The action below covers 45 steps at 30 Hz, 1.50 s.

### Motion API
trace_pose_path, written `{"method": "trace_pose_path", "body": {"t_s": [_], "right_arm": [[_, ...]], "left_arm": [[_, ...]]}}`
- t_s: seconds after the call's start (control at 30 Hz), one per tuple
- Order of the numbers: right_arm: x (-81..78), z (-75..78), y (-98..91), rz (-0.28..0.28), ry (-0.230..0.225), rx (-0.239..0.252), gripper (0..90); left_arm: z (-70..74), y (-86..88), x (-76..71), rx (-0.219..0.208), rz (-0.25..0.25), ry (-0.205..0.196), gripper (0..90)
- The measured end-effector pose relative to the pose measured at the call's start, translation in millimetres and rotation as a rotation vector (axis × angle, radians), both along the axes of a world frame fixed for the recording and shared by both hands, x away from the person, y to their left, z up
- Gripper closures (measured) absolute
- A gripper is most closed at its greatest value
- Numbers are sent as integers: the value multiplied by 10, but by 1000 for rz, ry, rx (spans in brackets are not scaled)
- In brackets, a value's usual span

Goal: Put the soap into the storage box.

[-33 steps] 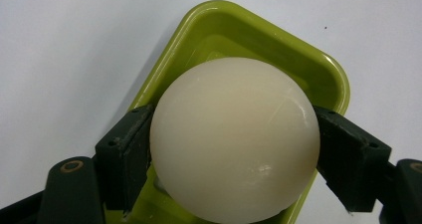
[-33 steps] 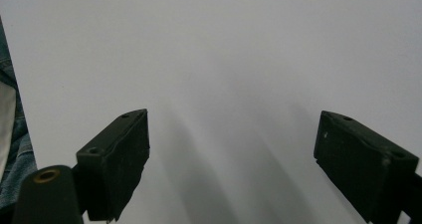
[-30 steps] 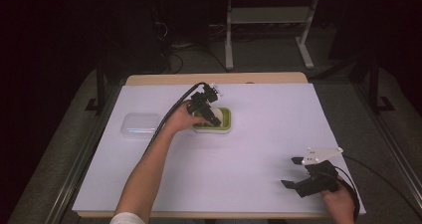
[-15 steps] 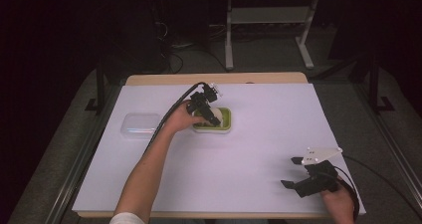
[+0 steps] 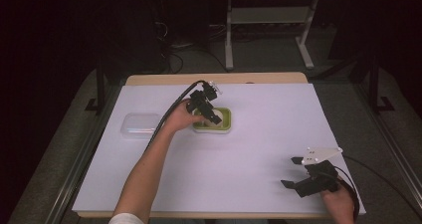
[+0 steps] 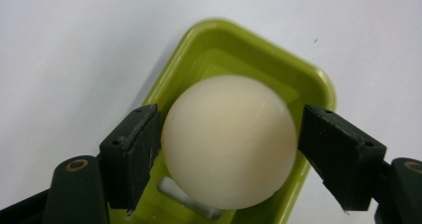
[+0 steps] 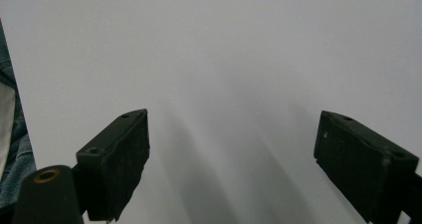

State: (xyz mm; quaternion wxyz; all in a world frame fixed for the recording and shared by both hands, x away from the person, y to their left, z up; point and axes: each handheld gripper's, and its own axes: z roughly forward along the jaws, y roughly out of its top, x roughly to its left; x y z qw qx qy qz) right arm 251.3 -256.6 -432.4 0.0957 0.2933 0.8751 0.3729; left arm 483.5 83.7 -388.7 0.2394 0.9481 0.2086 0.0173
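At the far middle of the white-covered table [image 5: 259,149], the left gripper [image 6: 229,149] reaches down over a small lime-green rectangular plastic tray with rounded corners [image 6: 313,84], and between its two black jaws sits a smooth, cream-white ball [image 6: 229,139]. The left jaw looks to be touching the ball's side; the right jaw stands just beside it with what seems a thin gap, so I cannot tell whether the ball is truly clamped or merely bracketed. The ball is over the tray's hollow, and whether it rests on the tray floor or hangs a little above it is hard to judge. The risk, to my eye, is plain: a round, slick surface gives flat pads little to bite, so an off-centre squeeze could squirt it out to roll across the table, or tip the light tray with it. The ball itself has no long axis and points nowhere; the tray's long side runs away from the camera on the left gripper, slanting to the right. A clear lidded plastic box [image 5: 141,125] lies well apart to the left. The right gripper [image 5: 297,172] rests near the table's near right corner, jaws spread wide with nothing in them.
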Motion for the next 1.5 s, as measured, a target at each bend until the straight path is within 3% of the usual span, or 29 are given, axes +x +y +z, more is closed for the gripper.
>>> {"method": "trace_pose_path", "body": {"t_s": [0.27, 0.4, 0.5, 0.73, 1.23, 1.5], "right_arm": [[3, 5, -14, -3, 1, -3, 135], [2, 6, -12, -5, 2, -4, 135], [3, 7, -3, -5, 0, -5, 135], [8, 4, -1, -4, 0, -11, 135], [23, -3, -12, -24, 6, -16, 136], [17, 3, -21, -36, 4, -19, 135]], "left_arm": [[83, 55, -58, -9, -6, 20, 231], [144, 78, -132, -38, -13, 4, 231], [176, 114, -167, -32, -20, -5, 227], [226, 249, -252, -65, -14, -8, 225], [226, 418, -487, -83, -14, 4, 226], [185, 483, -624, -64, -19, -7, 230]]}}
